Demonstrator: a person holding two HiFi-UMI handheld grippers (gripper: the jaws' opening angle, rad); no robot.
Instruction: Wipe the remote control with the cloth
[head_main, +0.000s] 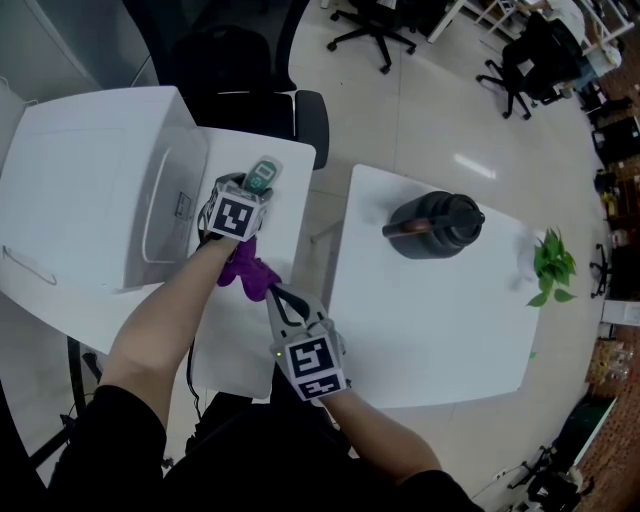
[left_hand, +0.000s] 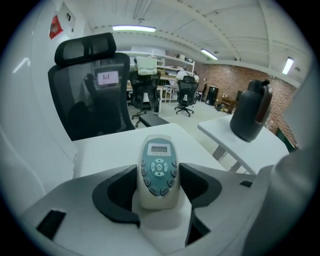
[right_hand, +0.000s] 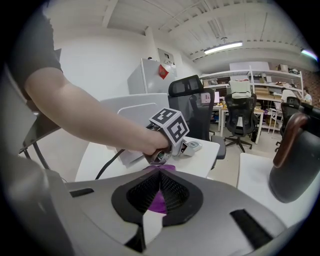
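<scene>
The left tongs stand fairly wide, with their jaws closed on the sides of the remote. It lies button-face up on the white tabletop. The right tongs are fully closed, pinching the purple cloth, which hangs just behind the left hand, apart from the remote. Judging by this, the remote is pinned and wiping has not begun. Next the cloth must go round the left tongs and onto the remote's face.
</scene>
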